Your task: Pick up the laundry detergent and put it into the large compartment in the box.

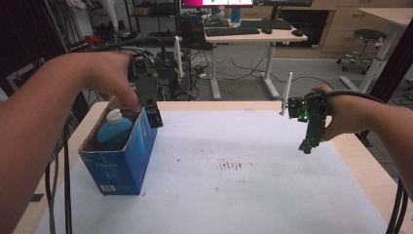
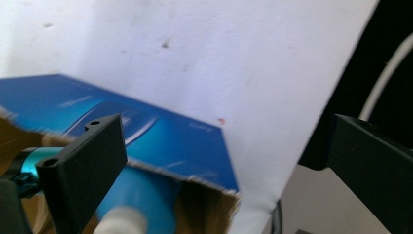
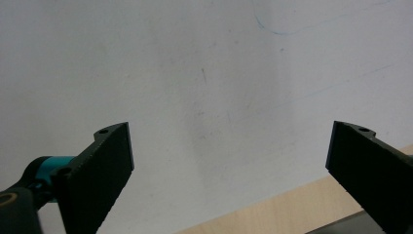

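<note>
An open-topped blue cardboard box (image 1: 122, 165) stands at the left of the table, with a blue bottle (image 1: 113, 130) with a white cap lying inside it. My left gripper (image 1: 155, 118) hangs just over the box's far right rim, jaws open and nothing between them. In the left gripper view the left gripper (image 2: 224, 141) looks down past the box (image 2: 170, 141) and the bottle (image 2: 141, 195) inside. My right gripper (image 1: 307, 145) is held above the table's right side, pointing down. In the right gripper view the right gripper (image 3: 229, 146) stands open over the white sheet.
A white sheet (image 1: 243, 185) with a few small marks covers the wooden table (image 1: 355, 151). Cables hang off the table's left edge. Beyond the far edge are a desk (image 1: 248, 36) with keyboards and a stool (image 1: 367, 39).
</note>
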`<state>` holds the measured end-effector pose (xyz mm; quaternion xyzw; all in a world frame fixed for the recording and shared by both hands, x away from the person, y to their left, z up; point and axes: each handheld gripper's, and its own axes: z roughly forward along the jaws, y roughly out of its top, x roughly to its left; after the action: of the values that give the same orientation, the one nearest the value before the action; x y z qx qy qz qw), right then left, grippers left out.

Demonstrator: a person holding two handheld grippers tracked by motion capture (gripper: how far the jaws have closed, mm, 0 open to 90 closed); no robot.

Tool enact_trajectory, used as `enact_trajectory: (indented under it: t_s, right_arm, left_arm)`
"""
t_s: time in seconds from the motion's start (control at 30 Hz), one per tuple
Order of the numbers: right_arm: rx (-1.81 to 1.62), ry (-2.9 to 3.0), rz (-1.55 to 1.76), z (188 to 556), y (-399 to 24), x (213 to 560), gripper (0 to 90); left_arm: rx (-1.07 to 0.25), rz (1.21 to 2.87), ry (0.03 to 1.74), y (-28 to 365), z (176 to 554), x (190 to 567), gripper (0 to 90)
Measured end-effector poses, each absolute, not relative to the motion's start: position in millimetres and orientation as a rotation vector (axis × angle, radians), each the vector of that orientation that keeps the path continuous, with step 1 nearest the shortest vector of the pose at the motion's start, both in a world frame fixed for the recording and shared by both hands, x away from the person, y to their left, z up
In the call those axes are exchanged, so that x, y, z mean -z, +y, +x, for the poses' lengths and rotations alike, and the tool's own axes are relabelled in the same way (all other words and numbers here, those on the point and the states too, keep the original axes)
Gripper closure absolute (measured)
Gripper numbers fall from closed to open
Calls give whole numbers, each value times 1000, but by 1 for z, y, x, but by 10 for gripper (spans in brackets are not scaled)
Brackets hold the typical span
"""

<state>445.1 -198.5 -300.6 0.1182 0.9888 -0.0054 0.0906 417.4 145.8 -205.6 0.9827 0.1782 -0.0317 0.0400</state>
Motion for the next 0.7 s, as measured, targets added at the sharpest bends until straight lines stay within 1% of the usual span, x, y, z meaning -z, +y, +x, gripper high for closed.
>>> enact_trajectory:
  t_s: [0.2, 0.37, 0.47, 0.7]
  right_arm:
    - [0, 2938, 342, 443, -199, 299, 24]
    - [-2, 2938, 348, 445, -203, 298, 24]
    - [-3, 2939, 345, 445, -204, 298, 24]
    - [13, 2941, 332, 444, -202, 299, 24]
  left_arm:
    - [130, 3059, 431, 120, 418, 220, 16]
    - [159, 3086, 387, 104, 418, 235, 16]
    - [141, 3098, 372, 100, 418, 240, 16]
    - [148, 3112, 344, 97, 417, 246, 16]
